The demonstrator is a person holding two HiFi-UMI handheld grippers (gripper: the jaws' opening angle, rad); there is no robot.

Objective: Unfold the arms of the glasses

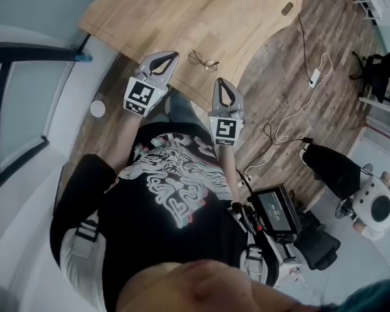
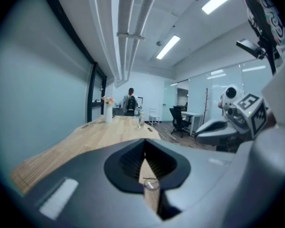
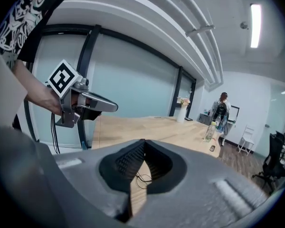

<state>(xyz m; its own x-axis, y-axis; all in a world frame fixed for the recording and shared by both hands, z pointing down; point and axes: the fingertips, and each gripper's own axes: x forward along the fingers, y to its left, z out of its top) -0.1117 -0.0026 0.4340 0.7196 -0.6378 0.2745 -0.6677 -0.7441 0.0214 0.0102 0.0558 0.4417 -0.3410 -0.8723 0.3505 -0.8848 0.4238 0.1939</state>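
On the wooden table (image 1: 182, 18) the glasses (image 1: 203, 60) lie untouched, so the left gripper (image 1: 174, 54) and right gripper (image 1: 221, 81), both closed on nothing, must likely open and approach first.

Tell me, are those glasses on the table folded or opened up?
Folded, apparently: the glasses lie compact on the wooden table, no arms sticking out, though they show too small for certainty.

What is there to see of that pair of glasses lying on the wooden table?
The glasses have a thin, dark, wire-like frame with two roundish clear lenses. They lie on the light wooden table, close to its near edge, just ahead of and between the left gripper and the right gripper. Only the table touches them; both grippers are apart from them. Whether their arms are folded is too small to tell.
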